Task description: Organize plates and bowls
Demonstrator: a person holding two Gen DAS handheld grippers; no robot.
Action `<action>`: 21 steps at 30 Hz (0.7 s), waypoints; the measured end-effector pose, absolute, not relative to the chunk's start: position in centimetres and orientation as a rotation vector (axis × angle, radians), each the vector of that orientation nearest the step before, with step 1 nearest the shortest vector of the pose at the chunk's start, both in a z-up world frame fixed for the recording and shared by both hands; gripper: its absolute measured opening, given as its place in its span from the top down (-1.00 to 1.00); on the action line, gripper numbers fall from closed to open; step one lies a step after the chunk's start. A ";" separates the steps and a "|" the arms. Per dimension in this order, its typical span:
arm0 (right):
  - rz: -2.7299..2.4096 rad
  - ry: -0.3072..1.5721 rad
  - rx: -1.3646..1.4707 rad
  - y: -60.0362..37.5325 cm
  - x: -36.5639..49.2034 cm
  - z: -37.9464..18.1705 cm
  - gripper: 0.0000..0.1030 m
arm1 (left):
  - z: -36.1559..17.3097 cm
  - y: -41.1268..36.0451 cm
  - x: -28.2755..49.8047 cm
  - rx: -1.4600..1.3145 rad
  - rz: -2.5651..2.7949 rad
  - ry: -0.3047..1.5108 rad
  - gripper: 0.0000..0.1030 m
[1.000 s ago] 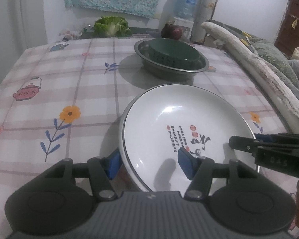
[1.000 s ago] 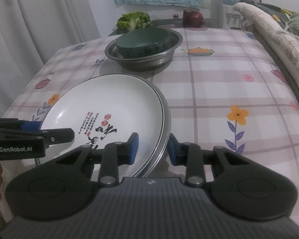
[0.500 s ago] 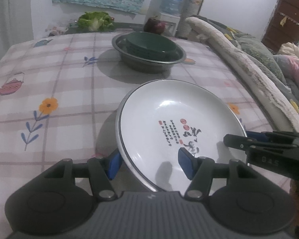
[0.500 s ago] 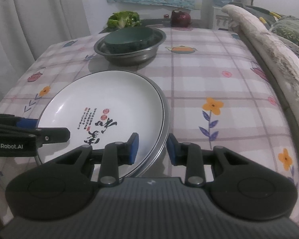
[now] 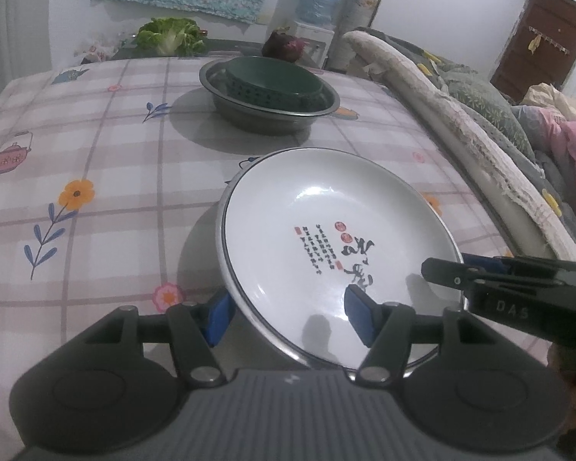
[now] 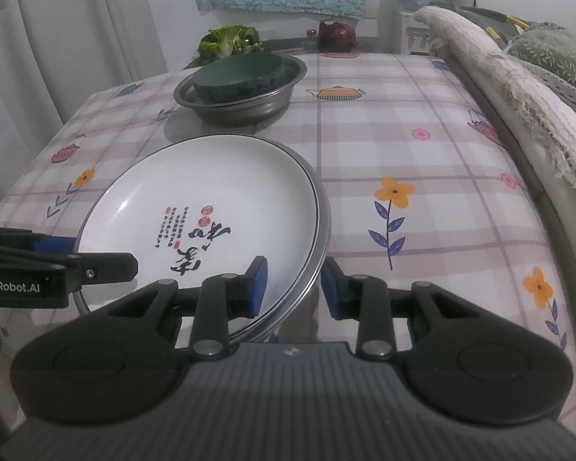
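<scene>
Two tools gripped one white plate point(image 5: 326, 230) from opposite sides, holding it tilted above the surface point(image 5: 96, 146). The left tool point(image 5: 288, 313) straddled the plate's near-left rim, one blue pad under the rim and the other on the plate's face; its jaws stood fairly wide, and whether they truly pinched the rim could not be told. The right tool point(image 6: 293, 284) straddled the near-right rim in the same way, with one pad on the white face and the other outside the rim, jaws partly closed around the edge; firm contact could not be told either. A second rim showed just beneath the plate's edge, so it may have been a stack.

Farther back on the checked cloth sat a metal basin point(image 5: 268, 115) with a green bowl point(image 5: 276, 84) nested inside it, well apart from the plate. Beyond the surface's far edge lay a cabbage point(image 5: 171, 36).
</scene>
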State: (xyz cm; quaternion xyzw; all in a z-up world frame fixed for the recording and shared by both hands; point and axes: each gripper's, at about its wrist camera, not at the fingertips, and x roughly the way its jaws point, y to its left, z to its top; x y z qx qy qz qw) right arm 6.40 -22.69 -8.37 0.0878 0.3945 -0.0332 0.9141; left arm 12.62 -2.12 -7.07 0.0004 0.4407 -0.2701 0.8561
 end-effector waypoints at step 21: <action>-0.181 0.528 -0.061 -21.1 3.0 -2.0 -0.72 | -4.5 0.1 11.9 0.004 -0.509 0.819 -0.30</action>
